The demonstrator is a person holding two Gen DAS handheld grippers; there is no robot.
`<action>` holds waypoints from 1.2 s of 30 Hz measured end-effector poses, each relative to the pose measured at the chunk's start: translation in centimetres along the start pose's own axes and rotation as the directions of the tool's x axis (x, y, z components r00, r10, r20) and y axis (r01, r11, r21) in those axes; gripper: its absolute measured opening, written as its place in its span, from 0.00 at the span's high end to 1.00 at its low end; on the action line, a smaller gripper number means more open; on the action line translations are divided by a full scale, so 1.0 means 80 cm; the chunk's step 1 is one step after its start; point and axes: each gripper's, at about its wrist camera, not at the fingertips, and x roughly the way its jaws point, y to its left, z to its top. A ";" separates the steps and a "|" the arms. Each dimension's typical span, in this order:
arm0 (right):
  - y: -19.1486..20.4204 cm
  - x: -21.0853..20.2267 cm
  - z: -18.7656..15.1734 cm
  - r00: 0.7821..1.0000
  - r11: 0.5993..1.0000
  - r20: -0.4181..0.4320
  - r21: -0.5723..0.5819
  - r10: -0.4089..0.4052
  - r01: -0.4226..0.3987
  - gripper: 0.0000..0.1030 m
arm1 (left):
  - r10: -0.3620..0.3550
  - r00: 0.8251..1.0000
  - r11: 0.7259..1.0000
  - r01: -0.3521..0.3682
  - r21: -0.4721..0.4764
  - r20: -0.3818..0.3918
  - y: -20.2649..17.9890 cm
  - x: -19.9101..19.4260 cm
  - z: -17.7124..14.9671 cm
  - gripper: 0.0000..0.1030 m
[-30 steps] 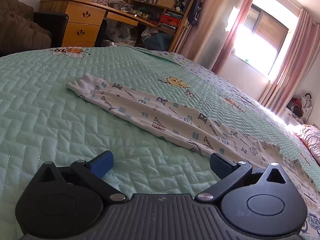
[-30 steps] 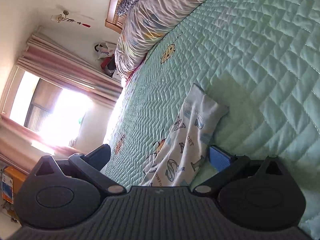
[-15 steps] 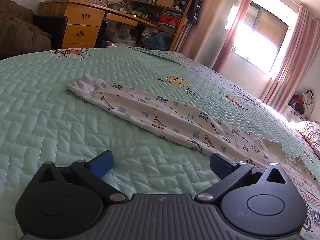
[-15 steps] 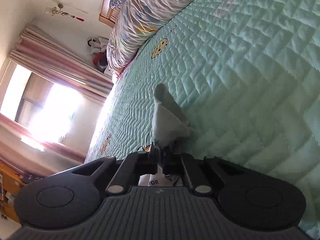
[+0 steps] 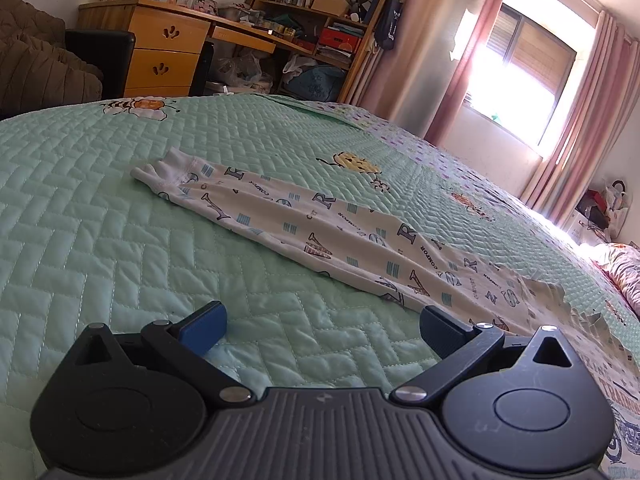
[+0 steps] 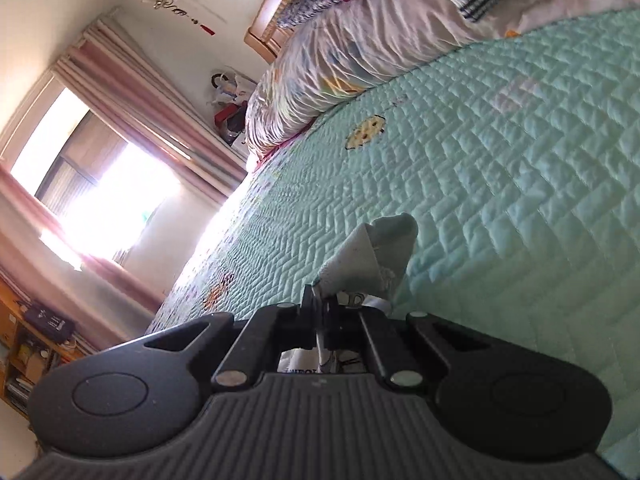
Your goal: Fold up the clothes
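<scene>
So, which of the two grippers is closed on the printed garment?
The right gripper: its jaws are shut on an end of the printed garment, lifting it off the bedspread. The left gripper stands open, holding nothing.

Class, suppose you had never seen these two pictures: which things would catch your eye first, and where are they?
The letter-printed garment lies stretched across the green quilt, ahead of the open left gripper. In the other view, the right gripper is shut on a bunched end of that garment. The bright window glares beyond.
</scene>
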 end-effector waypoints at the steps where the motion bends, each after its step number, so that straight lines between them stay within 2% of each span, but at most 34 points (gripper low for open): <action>1: 0.020 -0.003 -0.001 1.000 0.998 0.005 -0.062 0.005 -0.005 0.97 | -0.003 1.000 1.000 0.003 -0.004 0.002 0.001 -0.001 0.000 0.01; 4: 0.093 -0.012 -0.016 0.999 0.970 -0.002 -0.240 0.040 -0.039 0.97 | -0.013 1.000 1.000 0.014 -0.018 0.009 0.004 -0.002 0.000 0.01; 7: 0.175 -0.017 -0.051 0.994 0.914 -0.029 -0.390 0.108 -0.110 0.97 | -0.023 1.000 0.999 0.023 -0.027 0.016 0.007 -0.003 -0.002 0.01; 10: 0.263 -0.027 -0.111 0.980 0.824 -0.077 -0.533 0.181 -0.194 0.97 | -0.037 0.999 0.998 0.038 -0.041 0.025 0.011 -0.005 -0.004 0.01; 14: 0.349 -0.029 -0.212 0.955 0.726 -0.192 -0.620 0.227 -0.297 0.97 | -0.081 0.995 0.992 0.086 -0.095 0.053 0.024 -0.008 -0.007 0.01; 18: 0.418 -0.035 -0.342 0.947 0.557 -0.259 -0.765 0.193 -0.323 0.97 | -0.103 0.992 0.987 0.111 -0.120 0.068 0.030 -0.009 -0.009 0.01; 21: 0.444 -0.039 -0.417 0.934 0.469 -0.318 -0.808 0.163 -0.357 0.97 | -0.113 0.991 0.984 0.122 -0.130 0.077 0.032 -0.009 -0.010 0.01; 23: 0.455 -0.043 -0.451 0.933 0.429 -0.333 -0.830 0.136 -0.358 0.97 | -0.120 0.989 0.982 0.131 -0.139 0.083 0.034 -0.009 -0.010 0.01; 29: 0.470 -0.057 -0.495 0.939 0.317 -0.328 -0.884 0.099 -0.343 0.97 | -0.135 0.986 0.976 0.149 -0.157 0.095 0.038 -0.008 -0.009 0.01; 33: 0.474 -0.054 -0.524 0.944 0.187 -0.329 -0.925 0.033 -0.330 0.96 | -0.138 0.986 0.975 0.152 -0.161 0.097 0.039 -0.008 -0.009 0.01; 35: 0.470 -0.054 -0.532 0.938 0.152 -0.347 -0.926 0.014 -0.345 0.96 | -0.138 0.986 0.975 0.153 -0.161 0.098 0.038 -0.007 -0.009 0.01; 36: 0.468 -0.054 -0.535 0.934 0.137 -0.357 -0.925 0.005 -0.354 0.91 | -0.138 0.985 0.975 0.153 -0.161 0.098 0.038 -0.007 -0.009 0.01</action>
